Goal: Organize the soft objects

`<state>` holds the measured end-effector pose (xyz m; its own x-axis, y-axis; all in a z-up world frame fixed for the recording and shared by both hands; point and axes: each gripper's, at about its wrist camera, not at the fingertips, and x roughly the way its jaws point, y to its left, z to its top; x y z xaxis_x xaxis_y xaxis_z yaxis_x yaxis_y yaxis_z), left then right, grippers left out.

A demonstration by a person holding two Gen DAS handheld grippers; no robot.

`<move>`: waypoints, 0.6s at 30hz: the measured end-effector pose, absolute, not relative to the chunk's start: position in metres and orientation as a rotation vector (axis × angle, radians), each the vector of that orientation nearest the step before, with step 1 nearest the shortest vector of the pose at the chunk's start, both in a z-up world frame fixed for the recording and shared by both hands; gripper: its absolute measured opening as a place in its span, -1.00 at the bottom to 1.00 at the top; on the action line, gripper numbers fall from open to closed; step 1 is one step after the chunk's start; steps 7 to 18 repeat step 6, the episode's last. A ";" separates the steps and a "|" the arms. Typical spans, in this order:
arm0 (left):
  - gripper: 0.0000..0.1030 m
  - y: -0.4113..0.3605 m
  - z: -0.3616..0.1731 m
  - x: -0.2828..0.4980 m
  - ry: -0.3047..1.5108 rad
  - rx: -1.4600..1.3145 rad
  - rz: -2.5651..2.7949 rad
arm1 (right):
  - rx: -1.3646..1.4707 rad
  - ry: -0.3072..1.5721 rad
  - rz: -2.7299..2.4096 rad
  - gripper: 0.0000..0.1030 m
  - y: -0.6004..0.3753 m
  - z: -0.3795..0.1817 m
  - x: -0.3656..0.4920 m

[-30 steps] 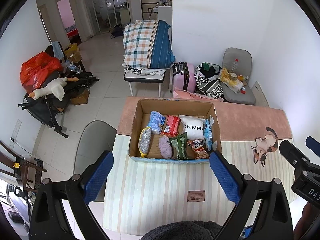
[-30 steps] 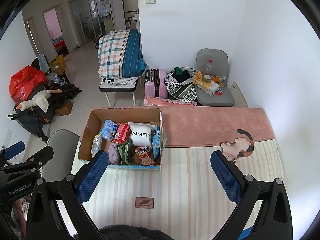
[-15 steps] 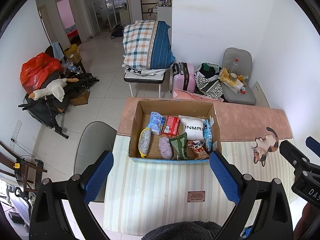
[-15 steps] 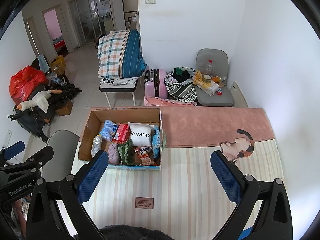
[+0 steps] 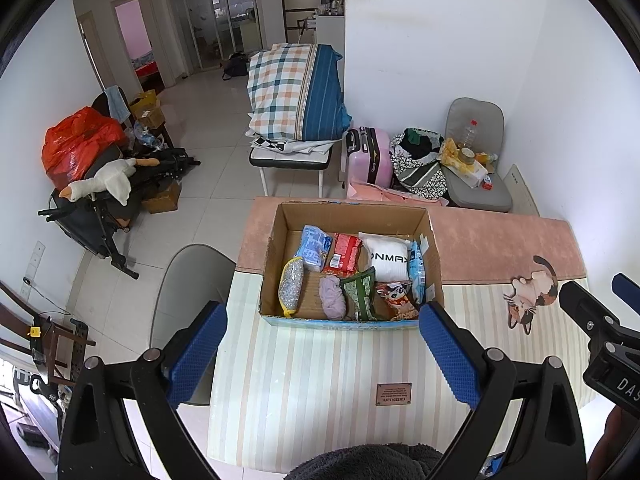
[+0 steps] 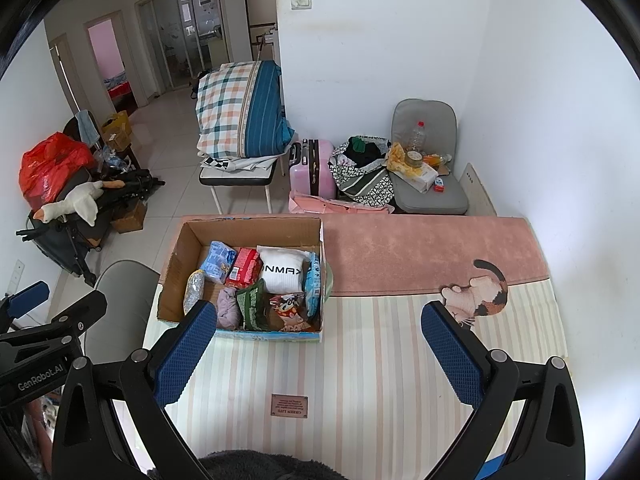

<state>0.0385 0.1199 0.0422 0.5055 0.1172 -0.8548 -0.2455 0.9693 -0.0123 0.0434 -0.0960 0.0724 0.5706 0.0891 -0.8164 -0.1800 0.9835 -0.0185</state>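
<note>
At the bottom edge of both views a dark fleecy bundle point(image 5: 368, 460) is seen; whether it is held cannot be told. The left gripper point(image 5: 320, 344) and the right gripper point(image 6: 320, 348) are both held spread wide and empty above the striped mat point(image 6: 360, 380). Toward frame centre, the cardboard box point(image 5: 276, 256) holds soft packets. The lilac cloth wad point(image 5: 333, 302) is judged light, limp and best pinched at its bunched middle; the white pillow pack point(image 5: 386, 260) should squash easily.

Left gripper point(image 5: 323, 350) and right gripper point(image 6: 320, 350) (side by side) wide apart.
</note>
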 end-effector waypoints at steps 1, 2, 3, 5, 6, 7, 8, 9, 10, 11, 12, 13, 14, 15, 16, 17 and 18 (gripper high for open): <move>0.91 0.121 0.043 0.040 1.019 -0.139 0.220 | -0.104 0.950 0.158 1.00 -0.096 0.072 0.043; 0.91 0.120 0.042 0.038 1.019 -0.137 0.220 | -0.103 0.950 0.158 1.00 -0.096 0.072 0.043; 0.91 0.120 0.042 0.038 1.016 -0.136 0.219 | -0.103 0.951 0.158 1.00 -0.096 0.072 0.044; 0.91 0.121 0.043 0.039 1.014 -0.135 0.222 | -0.103 0.949 0.159 1.00 -0.096 0.072 0.043; 0.91 0.120 0.044 0.038 1.015 -0.136 0.220 | -0.105 0.950 0.158 1.00 -0.096 0.072 0.044; 0.91 0.120 0.044 0.038 1.015 -0.136 0.220 | -0.105 0.950 0.158 1.00 -0.096 0.072 0.044; 0.91 0.120 0.044 0.038 1.015 -0.136 0.220 | -0.105 0.950 0.158 1.00 -0.096 0.072 0.044; 0.91 0.120 0.044 0.038 1.015 -0.136 0.220 | -0.105 0.950 0.158 1.00 -0.096 0.072 0.044; 0.91 0.120 0.044 0.038 1.015 -0.136 0.220 | -0.105 0.950 0.158 1.00 -0.096 0.072 0.044; 0.91 0.120 0.044 0.038 1.015 -0.136 0.220 | -0.105 0.950 0.158 1.00 -0.096 0.072 0.044; 0.91 0.120 0.044 0.038 1.015 -0.136 0.220 | -0.105 0.950 0.158 1.00 -0.096 0.072 0.044; 0.91 0.120 0.044 0.038 1.015 -0.136 0.220 | -0.105 0.950 0.158 1.00 -0.096 0.072 0.044; 0.91 0.120 0.044 0.038 1.015 -0.136 0.220 | -0.105 0.950 0.158 1.00 -0.096 0.072 0.044; 0.91 0.120 0.044 0.038 1.015 -0.136 0.220 | -0.105 0.950 0.158 1.00 -0.096 0.072 0.044; 0.91 0.120 0.044 0.038 1.015 -0.136 0.220 | -0.105 0.950 0.158 1.00 -0.096 0.072 0.044; 0.91 0.120 0.044 0.038 1.015 -0.136 0.220 | -0.105 0.950 0.158 1.00 -0.096 0.072 0.044; 0.91 0.120 0.044 0.038 1.015 -0.136 0.220 | -0.105 0.950 0.158 1.00 -0.096 0.072 0.044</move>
